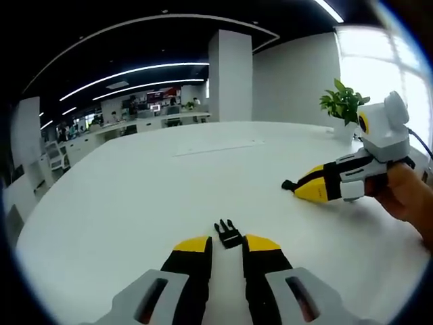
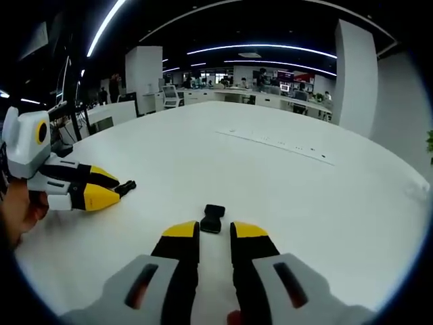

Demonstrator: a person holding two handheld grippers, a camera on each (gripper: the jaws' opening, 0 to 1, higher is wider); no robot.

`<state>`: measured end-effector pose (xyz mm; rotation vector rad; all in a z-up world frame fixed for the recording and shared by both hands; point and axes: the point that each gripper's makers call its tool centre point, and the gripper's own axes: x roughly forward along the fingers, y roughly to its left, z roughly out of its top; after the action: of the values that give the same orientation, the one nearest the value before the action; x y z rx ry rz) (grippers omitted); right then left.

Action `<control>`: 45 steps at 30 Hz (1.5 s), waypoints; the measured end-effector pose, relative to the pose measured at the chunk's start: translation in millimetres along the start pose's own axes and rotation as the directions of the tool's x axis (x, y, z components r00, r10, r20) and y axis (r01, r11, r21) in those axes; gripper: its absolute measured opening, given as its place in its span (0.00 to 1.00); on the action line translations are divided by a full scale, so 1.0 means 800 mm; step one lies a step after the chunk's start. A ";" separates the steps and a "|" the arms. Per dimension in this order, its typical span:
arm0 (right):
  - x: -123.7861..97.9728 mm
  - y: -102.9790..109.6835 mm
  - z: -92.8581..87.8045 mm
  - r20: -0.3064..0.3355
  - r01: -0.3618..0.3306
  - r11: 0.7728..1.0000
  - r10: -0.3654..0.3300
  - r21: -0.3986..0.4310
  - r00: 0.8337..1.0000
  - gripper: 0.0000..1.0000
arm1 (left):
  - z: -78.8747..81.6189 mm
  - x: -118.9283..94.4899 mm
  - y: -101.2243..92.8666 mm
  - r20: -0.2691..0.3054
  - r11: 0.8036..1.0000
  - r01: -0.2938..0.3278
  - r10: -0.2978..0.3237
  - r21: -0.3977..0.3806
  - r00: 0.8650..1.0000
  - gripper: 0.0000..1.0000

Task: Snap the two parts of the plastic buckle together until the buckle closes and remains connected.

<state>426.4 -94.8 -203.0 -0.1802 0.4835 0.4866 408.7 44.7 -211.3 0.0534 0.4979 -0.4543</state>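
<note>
The buckle is in two black parts on the white table [image 1: 135, 196]. The pronged part [image 1: 229, 233] sits between the yellow tips of my left gripper [image 1: 227, 242], whose jaws press its sides, prongs pointing away. The socket part [image 2: 212, 218] sits at the tips of my right gripper [image 2: 215, 230], held by its near end. The two grippers are apart. The right gripper [image 1: 301, 188] enters the left gripper view from the right with the socket part [image 1: 289, 184] at its tip. The left gripper [image 2: 111, 189] shows at the left of the right gripper view, the pronged part [image 2: 127, 185] sticking out of it.
A hand [image 1: 406, 196] holds the right gripper. A potted plant [image 1: 344, 101] stands at the far right edge of the table. A flat cable cover [image 2: 277, 142] lies in the tabletop further out. Desks and a white pillar [image 1: 230, 74] stand beyond the table.
</note>
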 end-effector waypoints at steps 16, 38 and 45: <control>0.003 0.002 0.002 0.008 0.000 1.000 0.000 -0.001 1.000 0.18 | 0.001 0.005 -0.004 0.008 1.000 -0.012 0.012 -0.009 1.000 0.16; 0.009 -0.001 0.006 0.021 -0.010 1.000 0.010 -0.006 1.000 0.15 | 0.002 0.000 -0.002 0.020 1.000 -0.020 0.021 -0.016 1.000 0.13; 0.014 -0.008 0.007 0.022 -0.009 1.000 0.009 -0.006 1.000 0.13 | 0.002 -0.001 0.001 0.021 1.000 -0.022 0.022 -0.016 1.000 0.12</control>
<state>440.7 -93.8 -203.0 -0.1788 0.4619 0.4988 409.2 45.8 -209.8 0.0385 0.4796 -0.4285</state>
